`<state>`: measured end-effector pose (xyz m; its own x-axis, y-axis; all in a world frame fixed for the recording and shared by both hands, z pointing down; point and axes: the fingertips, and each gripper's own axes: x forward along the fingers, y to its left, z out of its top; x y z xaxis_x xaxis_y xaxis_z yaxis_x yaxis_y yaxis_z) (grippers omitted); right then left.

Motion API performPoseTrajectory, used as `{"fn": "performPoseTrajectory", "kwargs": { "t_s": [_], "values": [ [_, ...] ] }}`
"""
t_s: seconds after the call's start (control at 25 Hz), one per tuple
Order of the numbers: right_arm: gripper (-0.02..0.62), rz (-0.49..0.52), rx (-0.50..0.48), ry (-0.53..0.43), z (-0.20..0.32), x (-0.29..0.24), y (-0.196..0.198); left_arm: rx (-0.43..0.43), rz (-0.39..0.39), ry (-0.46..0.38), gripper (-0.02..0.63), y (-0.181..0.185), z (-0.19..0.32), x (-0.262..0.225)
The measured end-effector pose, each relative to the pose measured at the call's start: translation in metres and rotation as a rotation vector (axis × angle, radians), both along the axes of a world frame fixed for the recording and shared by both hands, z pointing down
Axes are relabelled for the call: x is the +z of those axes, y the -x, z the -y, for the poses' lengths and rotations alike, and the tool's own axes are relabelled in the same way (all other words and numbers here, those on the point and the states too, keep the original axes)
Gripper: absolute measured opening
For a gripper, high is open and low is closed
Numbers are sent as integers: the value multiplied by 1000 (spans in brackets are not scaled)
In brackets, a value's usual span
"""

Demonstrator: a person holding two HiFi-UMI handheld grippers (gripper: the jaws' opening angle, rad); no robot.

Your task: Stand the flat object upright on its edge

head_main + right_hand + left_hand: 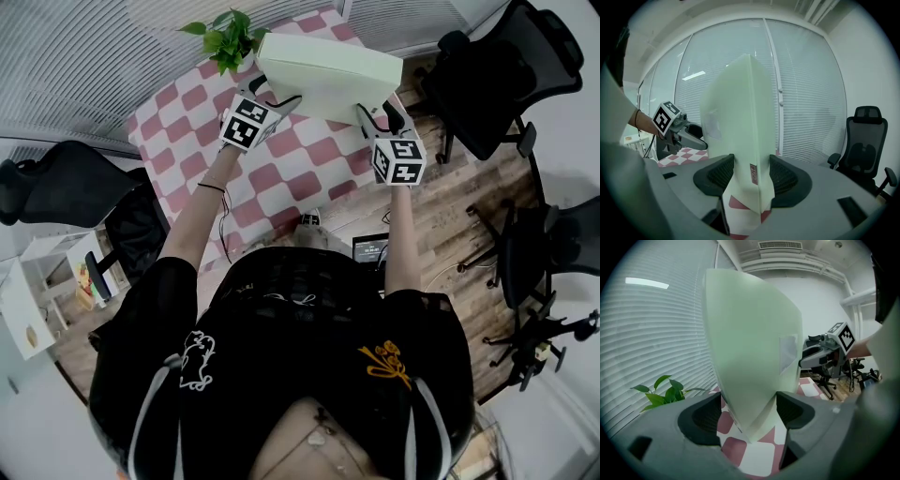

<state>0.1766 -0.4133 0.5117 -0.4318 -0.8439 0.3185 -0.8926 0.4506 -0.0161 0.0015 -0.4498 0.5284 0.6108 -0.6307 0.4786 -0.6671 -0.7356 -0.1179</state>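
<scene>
A flat pale green box (pixel 323 75) hangs in the air over the red-and-white checkered table (pixel 281 173), its broad face turned up toward my head. My left gripper (pixel 267 101) grips its left end and my right gripper (pixel 375 114) its right end. In the left gripper view the box (pixel 750 343) fills the gap between the jaws of the left gripper (pixel 747 413), both pads against it. The right gripper view shows the same box (pixel 740 117) clamped by the right gripper (pixel 751 176), with a small label on its edge.
A potted green plant (pixel 225 37) stands at the table's far edge, close to the box. Black office chairs stand at the right (pixel 487 84) and the left (pixel 56 192). Window blinds (pixel 651 333) run along the far side. Wood floor (pixel 450 225) lies to the right.
</scene>
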Motion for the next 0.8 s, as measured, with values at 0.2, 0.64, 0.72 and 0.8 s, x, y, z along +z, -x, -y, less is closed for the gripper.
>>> {"fn": "performPoseTrajectory", "kwargs": {
  "t_s": [0.2,0.64,0.72,0.8],
  "values": [
    [242,1,-10,5,2,0,0,0,-2,8,370,0,1,0],
    [242,1,-9,16,4,-1,-1,16,10,0,370,6,-6,-4],
    [242,0,-5,18,4,0,-2,8,6,-1,370,9,-9,-6],
    [242,-3,-1,19,4,0,-2,1,-7,-1,368,12,-13,-8]
  ]
}}
